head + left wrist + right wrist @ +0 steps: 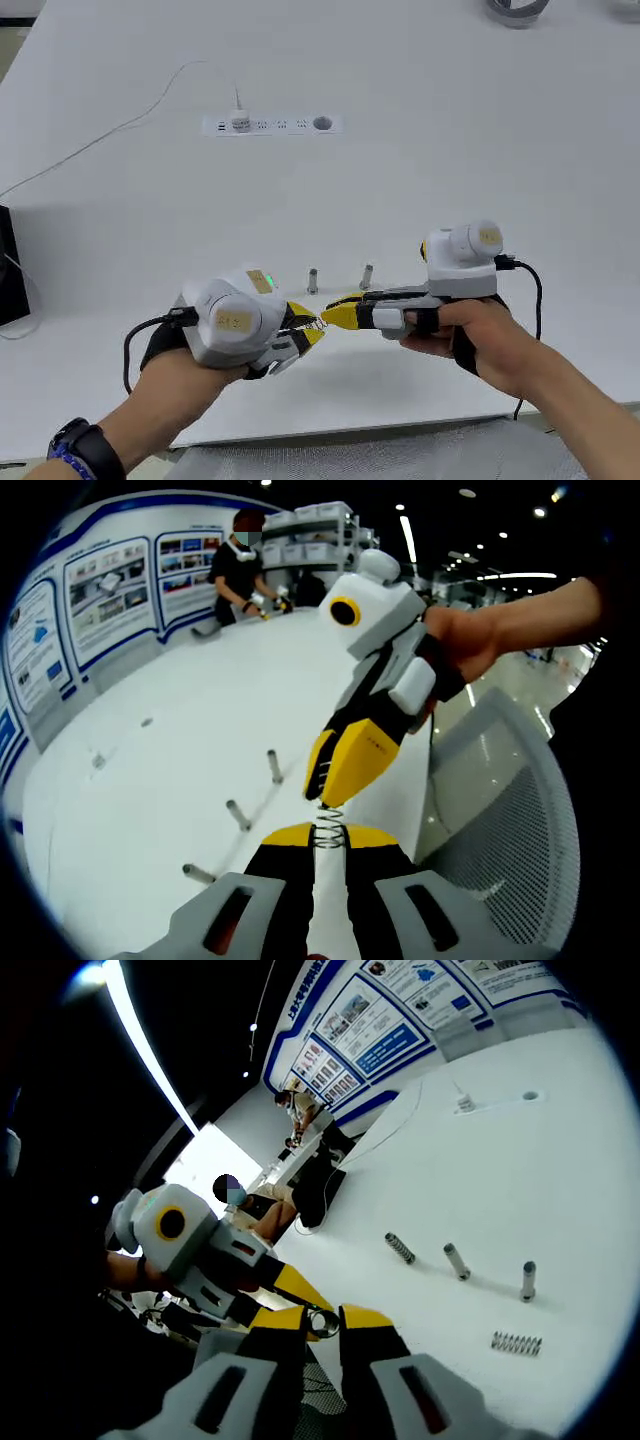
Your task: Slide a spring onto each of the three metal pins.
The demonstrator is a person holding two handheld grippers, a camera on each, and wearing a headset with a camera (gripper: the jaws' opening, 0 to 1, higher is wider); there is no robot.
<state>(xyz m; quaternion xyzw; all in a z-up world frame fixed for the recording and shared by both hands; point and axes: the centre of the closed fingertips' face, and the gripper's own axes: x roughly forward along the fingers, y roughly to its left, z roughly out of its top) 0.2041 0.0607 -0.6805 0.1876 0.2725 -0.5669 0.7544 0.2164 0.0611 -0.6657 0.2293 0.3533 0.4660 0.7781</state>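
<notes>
I can read no text anywhere. The wall posters [95,590] carry print too small for me, and the tan stickers [233,321] on my left gripper [308,328] and right gripper [338,316] are blurred.

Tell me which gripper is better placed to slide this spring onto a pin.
Probably left: the spring sits in the jaws of the left gripper, pointing outward, and a bare pin stands just beyond. The right gripper meets its far end.

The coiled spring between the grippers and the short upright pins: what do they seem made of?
Coiled spring: probably thin steel wire, grey with bright glints on its turns. Short upright pins: probably solid metal, smooth, dull silver sheen.
</notes>
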